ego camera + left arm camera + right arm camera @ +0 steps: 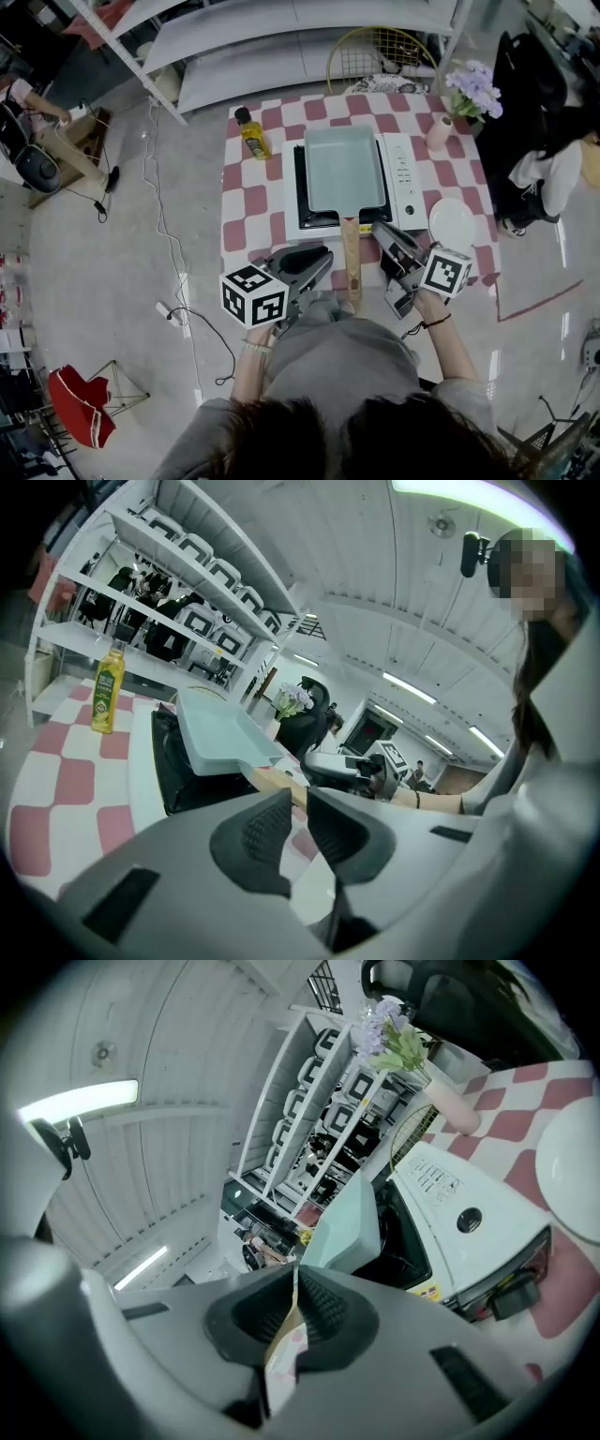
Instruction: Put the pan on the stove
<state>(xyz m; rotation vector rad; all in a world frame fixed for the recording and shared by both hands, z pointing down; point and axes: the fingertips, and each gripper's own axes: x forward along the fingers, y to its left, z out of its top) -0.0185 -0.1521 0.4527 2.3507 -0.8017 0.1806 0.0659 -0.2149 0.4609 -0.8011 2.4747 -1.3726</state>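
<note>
A pale teal rectangular pan [344, 169] lies on the black top of the white stove [405, 178], its wooden handle [352, 258] pointing toward me over the table's front edge. My left gripper [323, 255] hovers just left of the handle with only a slim gap between its jaws and nothing in it. My right gripper [380, 228] sits just right of the handle, shut on nothing. In the left gripper view the gripper [298, 794] points at the pan [220, 733]. The right gripper view shows that gripper [294, 1274] below the pan [347, 1232] and stove [450, 1194].
The red-and-white checked table [248, 202] also carries a yellow bottle [253, 134] at the back left, a white plate [452, 223] at the front right and a pink vase [439, 133] of purple flowers. White shelving [281, 37] stands behind; cables cross the floor at the left.
</note>
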